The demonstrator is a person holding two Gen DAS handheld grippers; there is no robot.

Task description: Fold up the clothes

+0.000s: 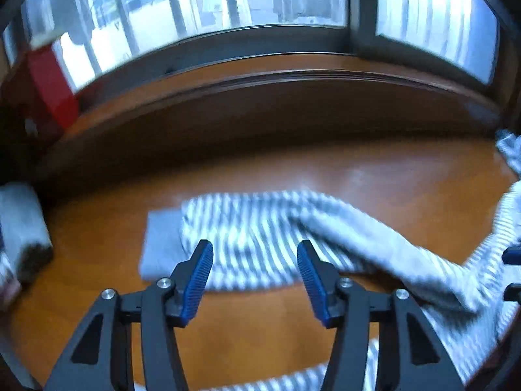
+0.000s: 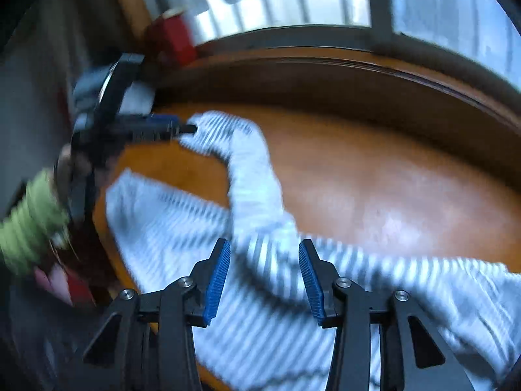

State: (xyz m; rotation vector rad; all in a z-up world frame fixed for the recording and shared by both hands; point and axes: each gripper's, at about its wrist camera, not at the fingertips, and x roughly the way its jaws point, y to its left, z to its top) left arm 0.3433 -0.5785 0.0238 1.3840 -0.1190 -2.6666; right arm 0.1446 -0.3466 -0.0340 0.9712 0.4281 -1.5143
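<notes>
A white and grey striped garment lies crumpled on the orange wooden table. One sleeve with a plain grey cuff stretches to the left. My left gripper hovers just above that sleeve, open, with nothing between its blue pads. In the right wrist view the garment spreads over the near table corner. My right gripper hangs over it, open and empty. The left gripper shows there at the upper left, by the sleeve's end. Motion blurs both views.
A red box stands on the wooden window ledge at the back left. A grey-white object sits at the table's left edge. A person's green sleeve is at the left of the right wrist view. Bare tabletop lies to the right.
</notes>
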